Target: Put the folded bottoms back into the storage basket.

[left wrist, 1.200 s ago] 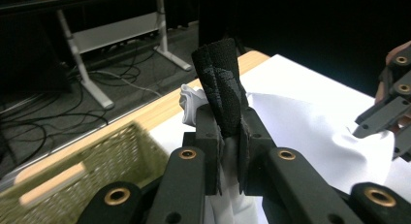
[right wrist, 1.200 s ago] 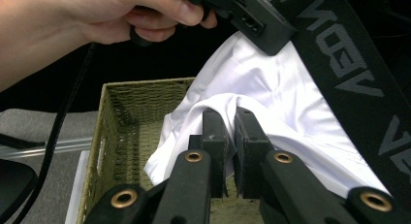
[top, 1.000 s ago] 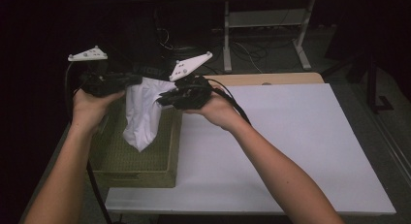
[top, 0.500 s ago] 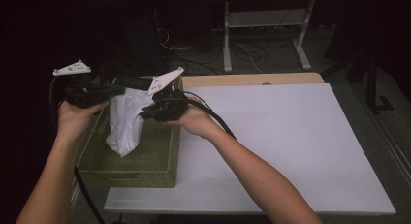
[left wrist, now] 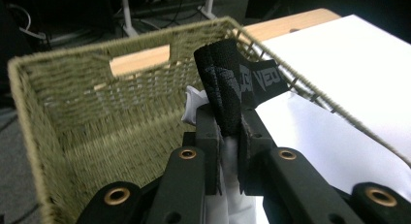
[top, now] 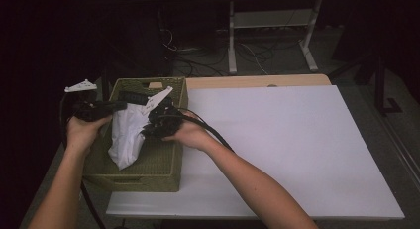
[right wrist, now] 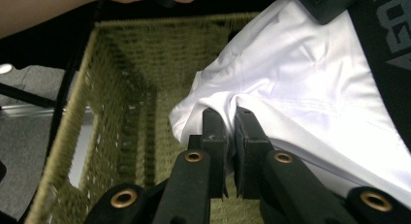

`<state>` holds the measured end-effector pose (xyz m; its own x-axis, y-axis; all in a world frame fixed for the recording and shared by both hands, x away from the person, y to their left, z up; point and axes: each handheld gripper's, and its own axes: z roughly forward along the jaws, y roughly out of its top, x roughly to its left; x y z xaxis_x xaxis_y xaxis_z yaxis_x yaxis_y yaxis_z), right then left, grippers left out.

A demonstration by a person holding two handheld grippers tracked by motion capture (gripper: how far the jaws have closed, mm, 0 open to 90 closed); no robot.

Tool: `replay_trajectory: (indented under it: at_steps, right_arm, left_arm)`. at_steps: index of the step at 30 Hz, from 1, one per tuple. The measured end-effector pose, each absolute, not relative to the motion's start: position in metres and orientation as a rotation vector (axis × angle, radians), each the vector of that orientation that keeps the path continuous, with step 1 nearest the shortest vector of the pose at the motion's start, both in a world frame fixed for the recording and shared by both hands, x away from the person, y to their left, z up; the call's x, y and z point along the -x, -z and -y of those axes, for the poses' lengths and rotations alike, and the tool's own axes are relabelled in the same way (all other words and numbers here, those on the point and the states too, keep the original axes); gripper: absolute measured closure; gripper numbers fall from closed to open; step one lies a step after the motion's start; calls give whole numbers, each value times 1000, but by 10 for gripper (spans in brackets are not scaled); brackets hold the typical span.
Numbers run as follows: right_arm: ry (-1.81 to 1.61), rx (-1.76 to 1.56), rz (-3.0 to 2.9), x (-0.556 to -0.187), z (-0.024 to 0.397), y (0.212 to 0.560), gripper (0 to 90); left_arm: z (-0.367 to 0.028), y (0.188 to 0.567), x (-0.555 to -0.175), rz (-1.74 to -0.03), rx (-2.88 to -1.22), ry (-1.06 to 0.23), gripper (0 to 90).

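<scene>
Left claw (left wrist: 231,136) clamped on black waistband (left wrist: 228,83) of white garment (top: 126,135); jaws nearly closed on fabric. Right claw (right wrist: 231,132) pinched on a fold of the same white cloth, jaws tight. Garment hanging between both claws, over green woven basket (top: 171,90), lower end draped inside near basket floor. Basket at left edge of white table (top: 297,140). Step in hand, judged: lowering garment into basket. Next move likely calls for dropping both claws deeper toward basket floor, then loosening both grips together so cloth settles inside, not over basket rim. Waistband close to basket's far wall; may snag there.
</scene>
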<state>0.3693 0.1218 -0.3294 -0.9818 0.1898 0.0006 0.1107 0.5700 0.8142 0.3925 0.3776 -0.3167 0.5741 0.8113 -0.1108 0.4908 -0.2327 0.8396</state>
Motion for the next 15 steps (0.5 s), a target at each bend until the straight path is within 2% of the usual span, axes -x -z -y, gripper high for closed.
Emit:
replay_trajectory:
  at_steps: [15]
  right_arm:
    - [-1301, -277, -2761, -369, -104, 346, 828]
  left_arm:
    - [-354, 341, -408, -1117, -1947, -459, 806]
